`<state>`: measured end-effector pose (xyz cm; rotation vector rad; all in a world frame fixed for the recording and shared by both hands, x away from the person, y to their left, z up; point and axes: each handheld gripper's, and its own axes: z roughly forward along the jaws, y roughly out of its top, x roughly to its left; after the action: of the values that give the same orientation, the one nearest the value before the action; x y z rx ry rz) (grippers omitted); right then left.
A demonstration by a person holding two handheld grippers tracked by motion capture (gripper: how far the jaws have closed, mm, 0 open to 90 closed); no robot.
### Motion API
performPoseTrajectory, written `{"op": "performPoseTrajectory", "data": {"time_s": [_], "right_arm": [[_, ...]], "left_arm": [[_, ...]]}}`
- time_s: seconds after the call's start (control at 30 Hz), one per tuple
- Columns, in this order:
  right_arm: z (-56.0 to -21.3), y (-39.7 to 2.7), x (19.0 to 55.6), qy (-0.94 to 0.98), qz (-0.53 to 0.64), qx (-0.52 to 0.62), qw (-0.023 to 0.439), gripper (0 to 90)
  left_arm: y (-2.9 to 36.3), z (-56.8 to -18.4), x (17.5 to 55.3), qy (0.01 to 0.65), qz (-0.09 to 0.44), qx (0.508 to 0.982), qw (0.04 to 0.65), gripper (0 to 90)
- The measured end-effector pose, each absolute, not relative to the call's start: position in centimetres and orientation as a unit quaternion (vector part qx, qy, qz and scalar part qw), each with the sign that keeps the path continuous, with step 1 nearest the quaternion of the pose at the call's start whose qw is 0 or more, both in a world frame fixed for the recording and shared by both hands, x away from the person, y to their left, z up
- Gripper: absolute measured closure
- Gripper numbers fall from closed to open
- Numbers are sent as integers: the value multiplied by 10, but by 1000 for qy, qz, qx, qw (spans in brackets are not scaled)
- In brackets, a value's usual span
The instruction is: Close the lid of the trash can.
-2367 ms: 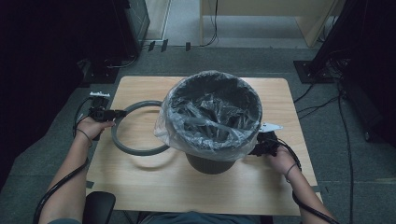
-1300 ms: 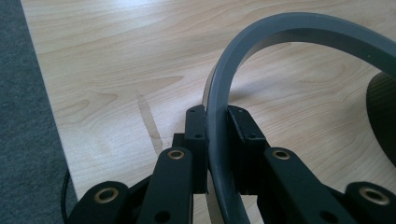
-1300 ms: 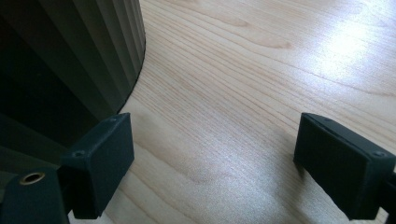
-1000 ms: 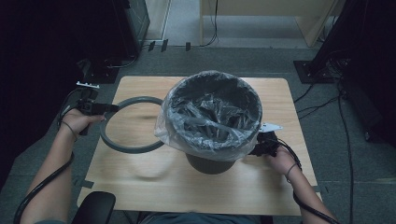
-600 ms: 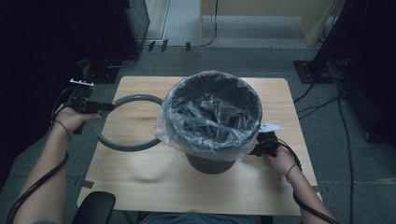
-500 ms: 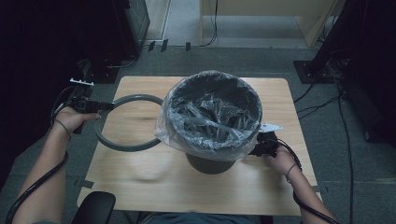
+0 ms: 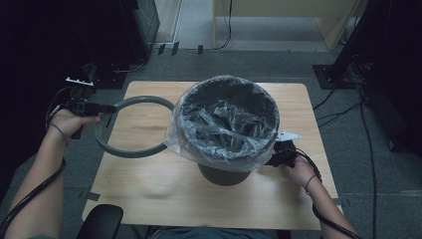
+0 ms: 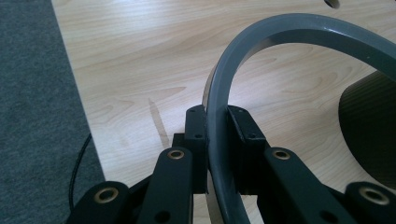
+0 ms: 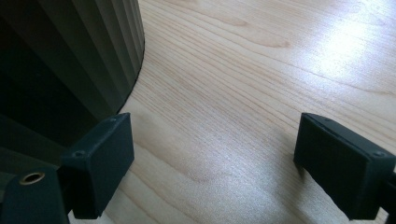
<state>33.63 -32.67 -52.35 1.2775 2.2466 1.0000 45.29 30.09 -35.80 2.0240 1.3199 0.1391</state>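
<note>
A dark grey bin [image 7: 224, 172] lined with a clear plastic bag [image 7: 224, 124] stands in the middle of the wooden table [image 7: 149, 189]. My left gripper [image 7: 107, 107] is shut on a grey plastic ring [image 7: 130, 151], held in the air over the table's left side; in the left gripper view both pads clamp the ring [image 8: 219, 116]. My right gripper [image 7: 274, 158] rests low at the bin's right side. Its jaws stand open over bare wood, with the ribbed bin wall [image 9: 93, 51] just beside the left fingertip [image 9: 100, 158].
Grey carpet [image 7: 383, 189] surrounds the table. Dark equipment and cables [image 7: 348, 84] lie at the back and right. A black chair part [image 7: 99, 221] sits at the table's front left corner. A person's forearms come in from the bottom edge.
My left hand has lifted the ring and carried it further left, away from the bin. The right hand and bin have stayed still.
</note>
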Motion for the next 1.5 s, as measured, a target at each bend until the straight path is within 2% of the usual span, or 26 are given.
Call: {"op": "performPoseTrajectory", "data": {"time_s": [1.03,1.5], "right_arm": [[-523,-327,336,797,355,453,184,119],[-523,-327,336,797,355,453,184,119]], "left_arm": [[339,-321,440,531,51,759,372,787],[342,-299,439,529,49,757,381,788]]}}
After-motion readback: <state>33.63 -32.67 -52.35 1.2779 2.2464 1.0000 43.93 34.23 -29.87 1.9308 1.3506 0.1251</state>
